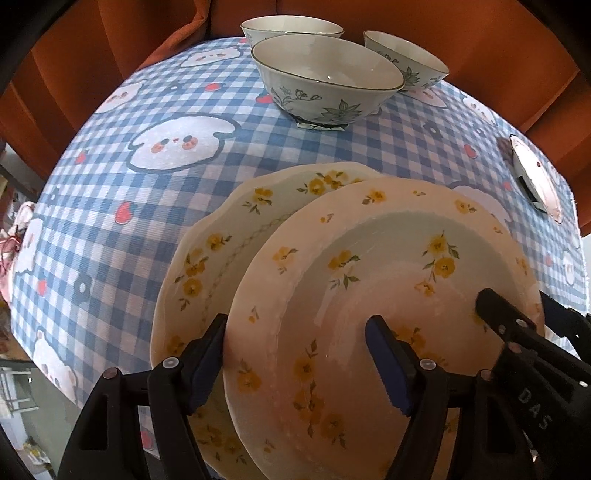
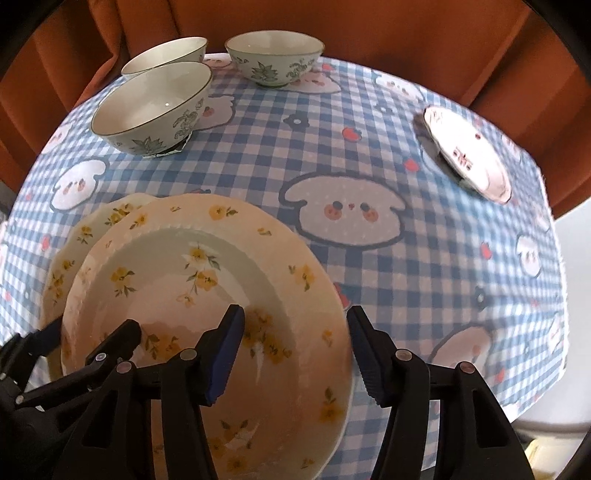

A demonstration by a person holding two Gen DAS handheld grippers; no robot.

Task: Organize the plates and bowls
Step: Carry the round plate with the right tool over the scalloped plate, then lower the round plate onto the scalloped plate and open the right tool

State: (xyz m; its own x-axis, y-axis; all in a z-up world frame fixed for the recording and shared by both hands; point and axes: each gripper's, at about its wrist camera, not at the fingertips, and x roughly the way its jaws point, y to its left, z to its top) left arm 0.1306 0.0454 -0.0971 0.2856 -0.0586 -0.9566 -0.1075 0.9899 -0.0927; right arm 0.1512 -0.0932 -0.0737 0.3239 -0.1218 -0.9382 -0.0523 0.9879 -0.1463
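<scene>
The upper yellow-flowered plate [image 1: 388, 295] lies offset on a second, scalloped yellow-flowered plate [image 1: 207, 258] in the lower middle of both views, on the surface under a blue gingham tablecloth [image 1: 110, 206] printed with white cartoon faces and strawberries. The left tool [image 1: 295, 354] stands wide open, one blue-padded finger outside the upper plate's left rim and the other over its glossy well; whether the pads touch the china cannot be told. The right tool [image 2: 295, 347] is likewise spread wide across the plate's right rim, one finger over the well, one outside the edge. Three rounded porcelain bowls [image 2: 155, 110] with green leaf prints and dark rims cluster at the upper left of the right wrist view, near the cloth's far edge. A small white dish [image 2: 469, 155] sits at the upper right, close to the surface's edge. Bare cloth lies between plates, bowls and dish. A rust-orange curtain [image 2: 406, 33] hangs behind.
</scene>
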